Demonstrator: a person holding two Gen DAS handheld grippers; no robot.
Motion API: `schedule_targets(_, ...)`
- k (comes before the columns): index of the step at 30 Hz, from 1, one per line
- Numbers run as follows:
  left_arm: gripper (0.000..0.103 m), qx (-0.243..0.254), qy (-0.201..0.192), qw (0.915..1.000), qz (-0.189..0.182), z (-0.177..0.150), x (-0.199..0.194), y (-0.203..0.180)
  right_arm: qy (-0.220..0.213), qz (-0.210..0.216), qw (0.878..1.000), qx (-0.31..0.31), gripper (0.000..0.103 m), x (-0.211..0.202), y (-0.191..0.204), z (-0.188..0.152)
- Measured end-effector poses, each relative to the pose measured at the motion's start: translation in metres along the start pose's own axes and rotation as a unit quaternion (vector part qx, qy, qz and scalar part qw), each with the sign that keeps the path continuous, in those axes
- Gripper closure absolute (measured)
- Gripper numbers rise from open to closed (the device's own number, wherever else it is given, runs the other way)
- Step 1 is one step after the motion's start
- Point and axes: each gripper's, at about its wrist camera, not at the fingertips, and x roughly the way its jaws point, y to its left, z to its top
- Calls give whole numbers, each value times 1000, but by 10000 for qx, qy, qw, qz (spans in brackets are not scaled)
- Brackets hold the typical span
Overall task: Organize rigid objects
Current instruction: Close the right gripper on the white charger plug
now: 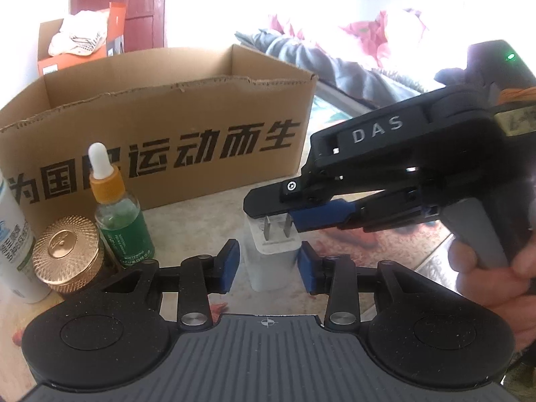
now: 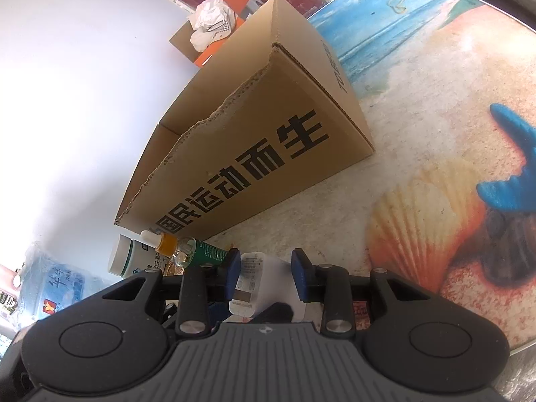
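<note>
Straddling the white charger with my left gripper, jaws stood open, one blue pad on each side of the body, neither seen pressing it. Charger stood upright on the counter, prongs up, just in front of the cardboard box.

My right gripper lay across the charger's top at the prongs. Jaws looked spread in its own wrist view, charger between the pads; contact on the near side could not be told, so I logged no firm hold for either.

Judgement: only one gripper should take it. Close squarely on the flat sides, below the prongs, then lift straight up before carrying over the box's torn front edge; the box is open-topped and seemed the likely destination.

Neighbours: green dropper bottle, gold-lidded jar and a white bottle clustered close to the left. The dropper bottle is tall and narrow, judged easy to topple if my left side swings wide. The two grippers crowded each other over the same item.
</note>
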Motion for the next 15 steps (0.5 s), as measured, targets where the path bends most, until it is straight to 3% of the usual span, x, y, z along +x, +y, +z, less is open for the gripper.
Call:
schedule_targets(6, 68, -26, 98, 9999, -16, 0, 11, -2, 6, -4, 10000, 30, 61, 0, -2, -1)
schedule_targets(15, 77, -93, 91, 9999, 52, -3, 6, -2, -26, 53, 10000, -67, 62, -2, 0, -5)
